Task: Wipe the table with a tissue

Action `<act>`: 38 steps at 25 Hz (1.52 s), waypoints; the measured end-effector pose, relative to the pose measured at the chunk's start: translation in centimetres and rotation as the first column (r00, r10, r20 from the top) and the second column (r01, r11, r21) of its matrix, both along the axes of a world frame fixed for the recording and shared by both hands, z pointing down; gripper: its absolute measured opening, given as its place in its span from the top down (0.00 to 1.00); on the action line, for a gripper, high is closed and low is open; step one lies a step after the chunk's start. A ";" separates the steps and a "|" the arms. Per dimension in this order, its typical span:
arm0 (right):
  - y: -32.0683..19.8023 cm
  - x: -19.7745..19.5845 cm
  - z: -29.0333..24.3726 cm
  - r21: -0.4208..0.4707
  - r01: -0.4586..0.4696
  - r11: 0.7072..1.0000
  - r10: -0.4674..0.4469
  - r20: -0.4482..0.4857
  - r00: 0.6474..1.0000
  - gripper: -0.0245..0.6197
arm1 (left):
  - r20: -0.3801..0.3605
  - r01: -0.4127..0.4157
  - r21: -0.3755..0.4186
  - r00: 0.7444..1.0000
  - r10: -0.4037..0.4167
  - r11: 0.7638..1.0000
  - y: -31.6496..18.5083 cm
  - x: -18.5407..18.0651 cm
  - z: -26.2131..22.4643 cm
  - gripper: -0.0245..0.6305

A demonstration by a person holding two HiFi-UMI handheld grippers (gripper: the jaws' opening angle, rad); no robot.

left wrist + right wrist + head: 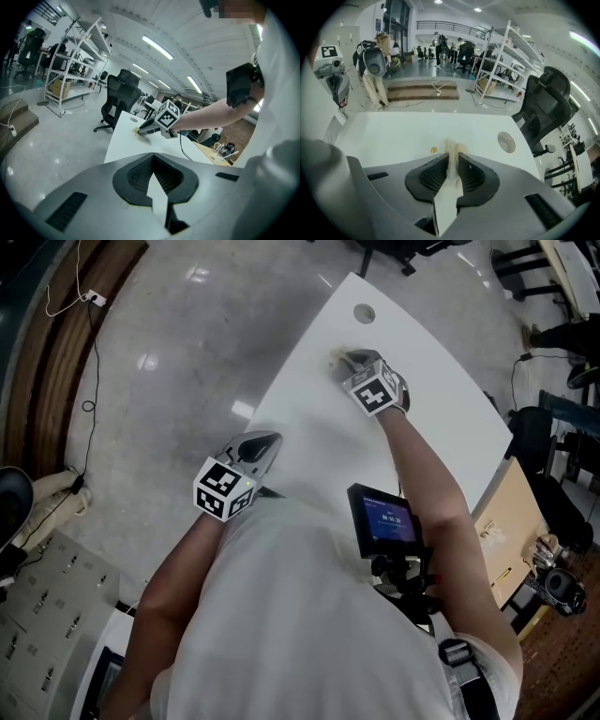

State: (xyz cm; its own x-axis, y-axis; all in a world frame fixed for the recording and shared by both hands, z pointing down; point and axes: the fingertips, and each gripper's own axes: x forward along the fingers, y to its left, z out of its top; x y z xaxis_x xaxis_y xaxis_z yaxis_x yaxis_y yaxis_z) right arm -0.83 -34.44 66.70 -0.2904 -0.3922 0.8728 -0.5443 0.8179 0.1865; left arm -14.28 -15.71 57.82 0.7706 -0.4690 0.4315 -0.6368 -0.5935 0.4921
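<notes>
Two claws in play. My right claw point(349, 360) is clamped tight on the tissue point(451, 148), which is pressed to the table point(441, 390) at upper centre of the head view. A yellow spot point(434, 150) sits just left of the tissue in the right gripper view, so best to keep the wad flat and sweep left over it. My left claw point(268, 441) is closed on nothing, mid-left by the table edge. A hole point(364, 312) lies near, above the tissue, and could snag it.
</notes>
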 end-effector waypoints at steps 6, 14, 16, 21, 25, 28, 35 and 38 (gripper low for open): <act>1.5 -1.7 0.3 -0.029 0.093 0.995 -0.095 -0.067 0.993 0.86 | 0.001 -0.008 0.006 1.000 0.008 1.000 -0.3 -0.2 -0.1 0.96; 4.0 -2.6 0.7 -0.151 0.183 0.971 -0.196 -0.078 0.977 0.86 | 0.002 -0.025 0.014 1.000 0.025 1.000 -0.1 0.2 -0.3 0.95; 5.2 -2.7 0.9 -0.195 0.193 0.962 -0.206 -0.052 0.977 0.86 | 0.002 -0.029 0.017 1.000 0.029 0.999 0.0 0.3 -0.3 0.96; 11.4 -5.0 -0.3 -0.464 0.215 0.860 -0.112 0.240 0.964 0.86 | 0.000 -0.040 0.031 0.999 0.040 0.999 0.2 0.2 -0.8 0.95; 12.6 -5.5 -2.6 -0.490 0.137 0.861 0.102 0.429 0.898 0.86 | 0.001 -0.043 0.042 0.999 0.043 0.998 0.0 -0.1 -1.1 0.95; 13.1 -4.4 -2.3 -0.485 0.078 0.871 0.164 0.437 0.885 0.86 | 0.001 -0.058 0.045 0.998 0.058 0.997 0.1 -0.3 -1.1 0.96; 14.9 -2.2 -4.2 -0.475 -0.072 0.877 0.360 0.549 0.754 0.86 | 0.001 -0.142 0.057 0.990 0.142 0.988 0.6 0.2 -1.2 0.95; 16.0 -1.1 -5.5 -0.448 -0.140 0.883 0.408 0.584 0.702 0.86 | 0.008 -0.198 0.063 0.980 0.198 0.978 0.7 0.6 -1.4 0.95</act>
State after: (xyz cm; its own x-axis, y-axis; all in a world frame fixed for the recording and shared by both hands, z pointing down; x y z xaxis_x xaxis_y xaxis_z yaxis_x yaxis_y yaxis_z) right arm -1.90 -18.39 61.19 -0.7585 -0.2613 0.5969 -0.6266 0.5438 -0.5582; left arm -13.73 -15.00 56.42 0.8499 -0.3339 0.4077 -0.5049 -0.7375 0.4485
